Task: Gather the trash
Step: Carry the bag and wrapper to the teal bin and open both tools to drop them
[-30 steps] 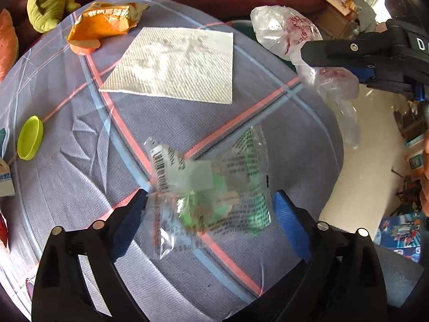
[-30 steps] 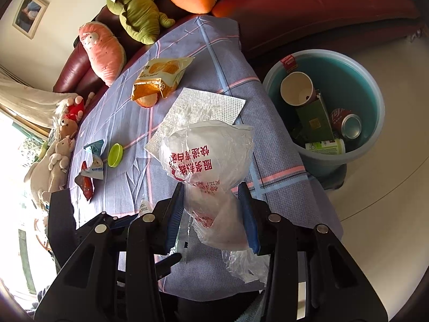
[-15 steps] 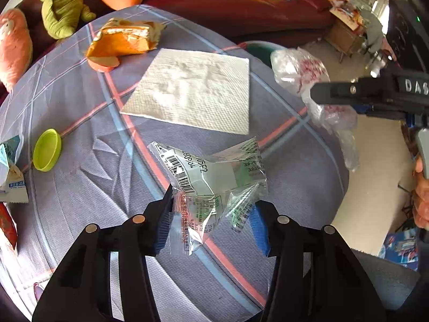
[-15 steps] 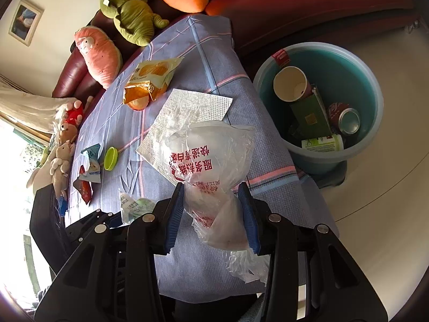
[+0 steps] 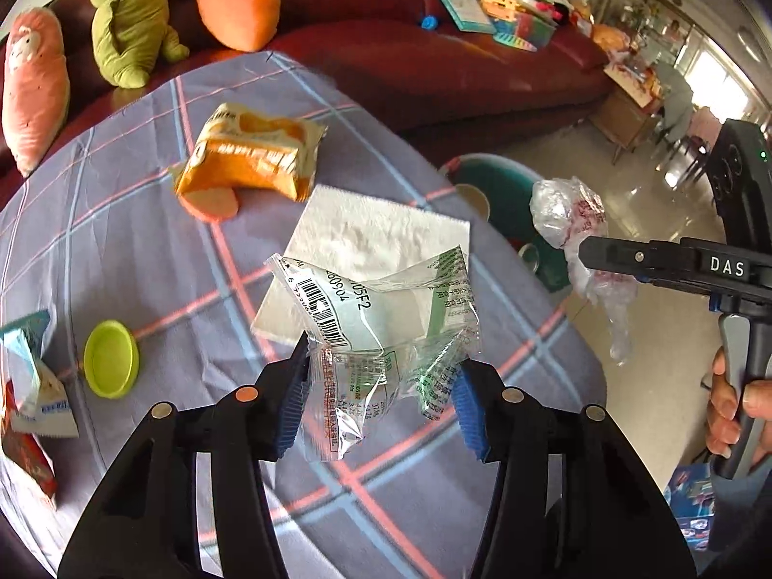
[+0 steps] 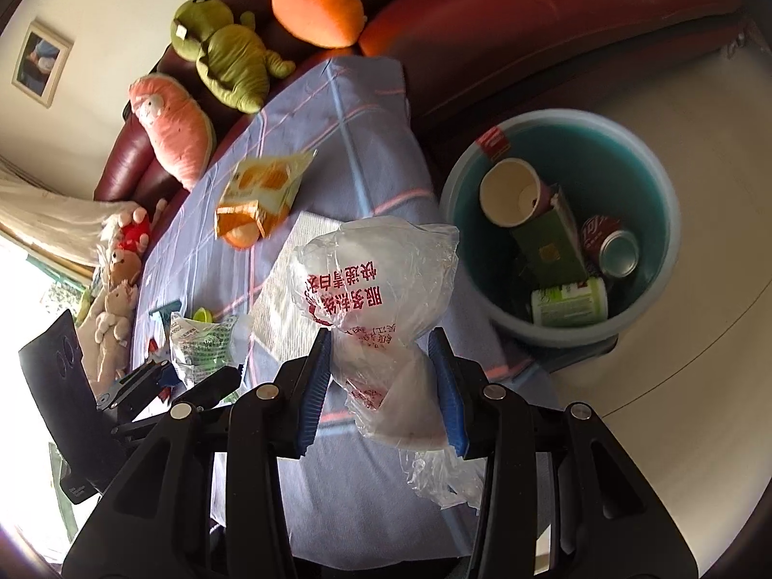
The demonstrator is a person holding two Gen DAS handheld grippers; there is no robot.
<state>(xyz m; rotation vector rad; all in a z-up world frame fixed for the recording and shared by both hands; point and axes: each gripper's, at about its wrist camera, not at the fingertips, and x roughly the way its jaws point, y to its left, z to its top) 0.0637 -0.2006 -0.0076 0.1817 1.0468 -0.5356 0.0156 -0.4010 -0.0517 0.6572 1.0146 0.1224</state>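
— Where does the bin (image 6: 569, 222) lie from what you're carrying?

— Off the table's (image 5: 144, 241) edge, on the floor beside the sofa (image 6: 530, 24). My right gripper (image 6: 381, 381) is the nearer one: the bin sits ahead of it and to its right, mouth up, with a paper cup (image 6: 509, 190), a can (image 6: 615, 251) and cartons already inside. That gripper is clamped on a crumpled plastic bag with red print (image 6: 371, 284), whose long axis hangs downward, a tail trailing below the fingers.

— And your left?

— My left gripper (image 5: 381, 395) is closed on a clear wrapper with a barcode (image 5: 376, 323), held above the table, on the side away from the bin. It must cross over the paper napkin (image 5: 366, 236) to reach the rim (image 5: 487, 164).

— What stays on the table?

— From the bin outward: the napkin, an orange snack packet (image 5: 251, 154), a green lid (image 5: 111, 357), small cartons (image 5: 34, 386) at the far edge. The cloth is wrinkled plaid; plush toys (image 6: 227, 62) line the sofa beyond.

— Which goes first?

— I judge the right; it only needs a short swing.
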